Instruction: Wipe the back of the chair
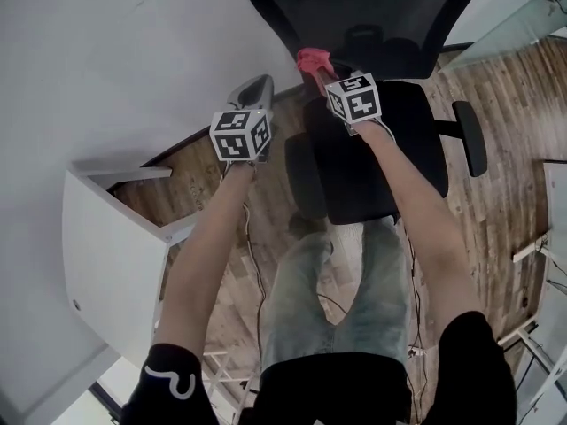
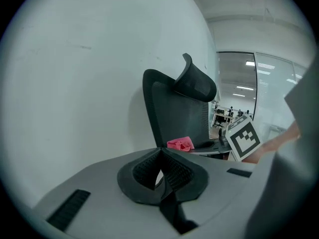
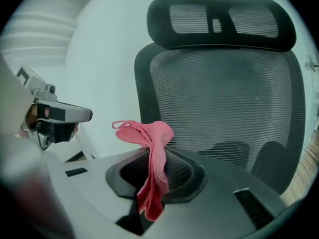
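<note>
Right tongs (image 3: 155,166) grip a pink cloth (image 3: 152,133) facing the chair back (image 3: 219,93); left tongs (image 2: 160,168) (holding nothing) are clenched.

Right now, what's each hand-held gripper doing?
Left hand-held gripper: closed, empty.
Right hand-held gripper: closed on the pink cloth.

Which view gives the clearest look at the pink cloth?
The right gripper view: the cloth sits large in the foreground, clamped in the right gripper. The head view shows only a bunched bit past that gripper; the left gripper view shows it small and distant.
</note>
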A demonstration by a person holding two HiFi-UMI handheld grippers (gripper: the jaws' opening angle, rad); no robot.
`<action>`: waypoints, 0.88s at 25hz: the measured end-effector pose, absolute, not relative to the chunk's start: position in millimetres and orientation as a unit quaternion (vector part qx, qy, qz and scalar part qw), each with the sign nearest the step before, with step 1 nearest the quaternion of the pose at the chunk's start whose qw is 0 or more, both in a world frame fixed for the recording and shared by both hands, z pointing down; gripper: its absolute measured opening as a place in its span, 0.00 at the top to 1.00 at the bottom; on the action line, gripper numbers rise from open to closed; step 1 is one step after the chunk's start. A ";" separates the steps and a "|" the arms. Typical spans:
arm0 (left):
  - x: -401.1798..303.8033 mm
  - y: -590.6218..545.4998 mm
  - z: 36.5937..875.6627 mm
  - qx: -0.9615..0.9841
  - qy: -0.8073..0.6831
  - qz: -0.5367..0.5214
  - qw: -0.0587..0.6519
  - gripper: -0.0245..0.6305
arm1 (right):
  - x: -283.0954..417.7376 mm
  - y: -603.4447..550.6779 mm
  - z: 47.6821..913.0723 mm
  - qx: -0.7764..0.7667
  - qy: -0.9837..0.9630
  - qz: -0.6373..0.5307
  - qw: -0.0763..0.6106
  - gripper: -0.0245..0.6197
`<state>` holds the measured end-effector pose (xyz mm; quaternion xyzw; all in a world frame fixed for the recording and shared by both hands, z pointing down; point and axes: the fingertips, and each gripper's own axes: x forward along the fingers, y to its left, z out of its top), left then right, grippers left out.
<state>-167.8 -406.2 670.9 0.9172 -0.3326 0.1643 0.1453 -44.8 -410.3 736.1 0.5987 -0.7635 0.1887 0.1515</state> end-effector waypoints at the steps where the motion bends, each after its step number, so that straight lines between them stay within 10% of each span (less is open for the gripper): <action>1: -174.7 -407.1 673.7 0.916 -0.334 0.165 0.147 0.93 | -51.7 -414.6 738.4 0.595 -0.765 0.191 0.153 0.83; 22: -131.5 -401.7 696.7 0.904 -0.356 0.171 0.164 0.93 | -23.1 -430.3 754.2 0.555 -0.796 0.195 0.145 0.83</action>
